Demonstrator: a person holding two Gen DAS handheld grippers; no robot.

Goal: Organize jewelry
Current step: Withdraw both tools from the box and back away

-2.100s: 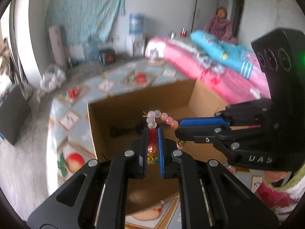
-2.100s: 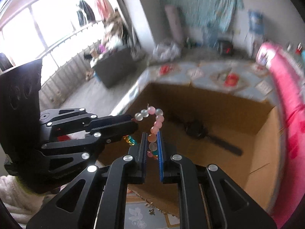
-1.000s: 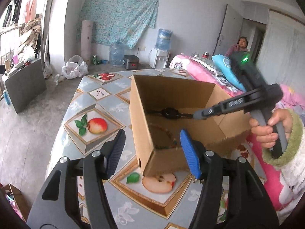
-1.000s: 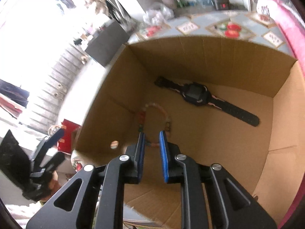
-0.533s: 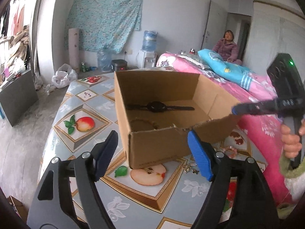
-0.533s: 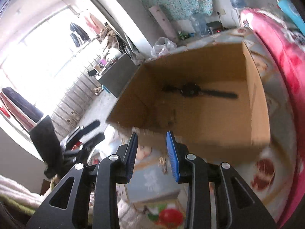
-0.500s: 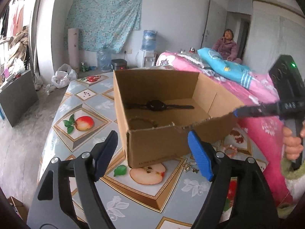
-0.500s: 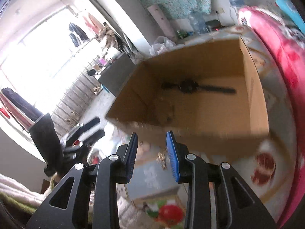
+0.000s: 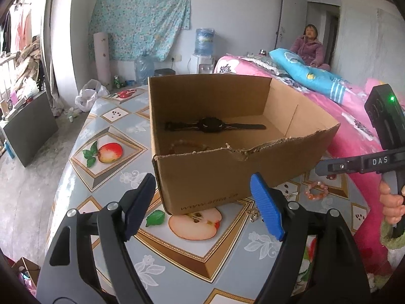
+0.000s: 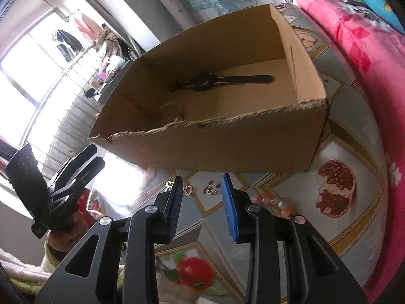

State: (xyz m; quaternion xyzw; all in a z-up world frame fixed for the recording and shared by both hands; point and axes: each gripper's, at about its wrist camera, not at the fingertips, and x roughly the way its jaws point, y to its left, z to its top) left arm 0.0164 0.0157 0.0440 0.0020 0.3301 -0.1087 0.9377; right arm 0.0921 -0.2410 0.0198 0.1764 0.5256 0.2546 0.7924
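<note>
On table: cardboard box (image 9: 217, 177) holds watch (image 9: 211, 125), bead bracelet (image 9: 188, 146) | left gripper (image 9: 202, 202) agape, empty | right gripper (image 10: 202, 195) parted, empty

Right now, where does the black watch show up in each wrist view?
Left wrist view: the black watch lies across the box floor, above picture centre.
Right wrist view: the black watch lies on the box floor, upper middle.
Shared landmark: the cardboard box with its ragged near rim.

The cardboard box (image 9: 217, 177)'s torn front wall is hiding most of the bead bracelet (image 9: 188, 145) inside. The small trinkets (image 10: 210, 190) on the tabletop (image 9: 111, 177) are reading too tiny to identify, and the right gripper (image 10: 202, 202) is covering part of another bracelet (image 10: 274, 204).
</note>
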